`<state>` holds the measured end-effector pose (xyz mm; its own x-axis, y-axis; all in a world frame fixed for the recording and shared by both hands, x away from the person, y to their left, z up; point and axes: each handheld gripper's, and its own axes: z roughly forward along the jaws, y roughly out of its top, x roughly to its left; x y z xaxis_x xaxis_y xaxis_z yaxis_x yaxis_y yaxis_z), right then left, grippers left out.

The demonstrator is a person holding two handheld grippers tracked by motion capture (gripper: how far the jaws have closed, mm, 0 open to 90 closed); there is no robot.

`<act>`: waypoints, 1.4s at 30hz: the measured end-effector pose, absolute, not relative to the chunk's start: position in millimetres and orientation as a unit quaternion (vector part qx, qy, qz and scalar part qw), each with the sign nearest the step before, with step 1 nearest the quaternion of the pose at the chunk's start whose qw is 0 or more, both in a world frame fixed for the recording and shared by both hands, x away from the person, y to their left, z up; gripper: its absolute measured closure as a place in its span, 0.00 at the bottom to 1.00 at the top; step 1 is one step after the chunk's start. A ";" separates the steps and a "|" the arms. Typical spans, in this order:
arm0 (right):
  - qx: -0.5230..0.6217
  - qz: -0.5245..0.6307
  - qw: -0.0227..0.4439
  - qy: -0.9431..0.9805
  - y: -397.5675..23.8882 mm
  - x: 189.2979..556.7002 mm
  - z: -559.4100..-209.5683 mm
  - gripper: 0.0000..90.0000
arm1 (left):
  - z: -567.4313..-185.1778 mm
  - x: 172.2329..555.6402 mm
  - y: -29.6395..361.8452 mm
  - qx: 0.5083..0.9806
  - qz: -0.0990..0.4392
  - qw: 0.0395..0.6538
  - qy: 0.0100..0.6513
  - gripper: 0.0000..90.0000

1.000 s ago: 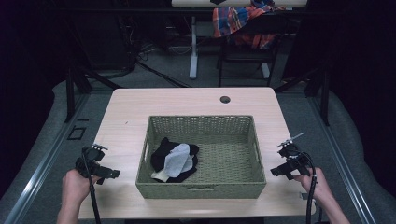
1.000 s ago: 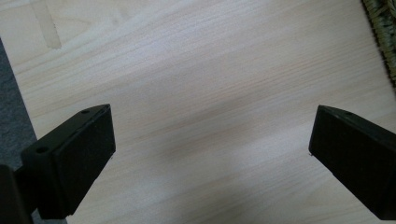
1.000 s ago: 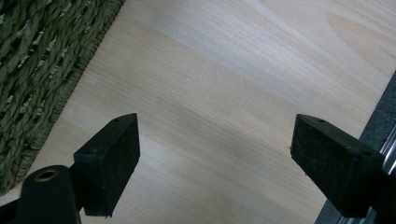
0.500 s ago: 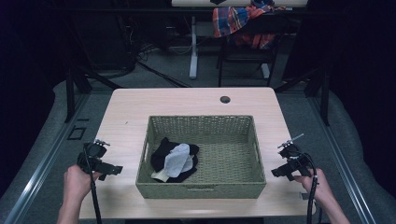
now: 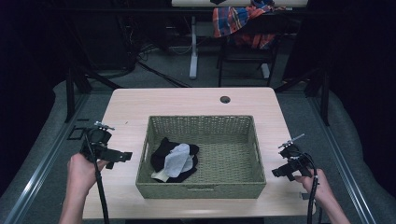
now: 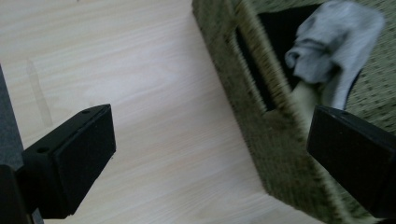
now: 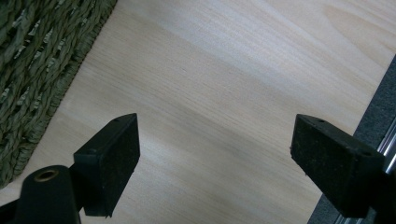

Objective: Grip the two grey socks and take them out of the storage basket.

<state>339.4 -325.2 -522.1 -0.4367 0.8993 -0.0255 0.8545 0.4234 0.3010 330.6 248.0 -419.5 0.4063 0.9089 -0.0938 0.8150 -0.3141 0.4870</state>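
Note:
A woven green basket (image 5: 205,186) stands in the middle of the light wood table (image 5: 187,100). In its left half lies a black cloth (image 5: 161,154) with a grey sock (image 5: 177,156) on top. My left gripper (image 5: 122,157) hovers just left of the basket, open, and holds nothing. In the left gripper view the gripper (image 6: 210,158) faces the basket's side wall (image 6: 261,130), with the grey sock (image 6: 327,51) beyond the rim. My right gripper (image 5: 279,171) sits open near the basket's right front corner. In the right gripper view the gripper (image 7: 217,158) frames bare table (image 7: 224,70) beside the basket (image 7: 37,60).
A small dark cable hole (image 5: 225,99) sits at the table's far edge. Behind the table a plaid cloth (image 5: 233,18) hangs over a chair. The table's right edge and a grey floor strip (image 7: 380,112) lie close to my right gripper.
My left gripper has drifted forward and a little toward the basket. The right gripper has barely moved. The clothes in the basket are unchanged.

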 end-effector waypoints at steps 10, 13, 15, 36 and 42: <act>0.524 0.120 0.090 0.838 -326.8 339.5 -522.7 0.17 | -389.2 332.8 211.7 0.830 0.101 0.248 0.490 0.01; 0.524 0.120 0.090 0.839 -326.7 339.5 -522.6 0.17 | -386.0 336.5 200.0 0.835 0.095 0.253 0.480 0.01; 0.524 0.120 0.089 0.839 -326.8 339.5 -522.8 0.17 | -386.8 339.5 191.2 0.840 0.092 0.251 0.473 0.01; 0.521 0.116 0.087 0.841 -325.9 339.3 -523.2 0.17 | -452.2 365.6 133.5 0.887 0.017 0.197 0.418 0.40; 0.521 0.116 0.087 0.841 -326.3 339.4 -523.6 0.17 | -460.4 369.8 131.8 0.890 0.004 0.192 0.414 0.56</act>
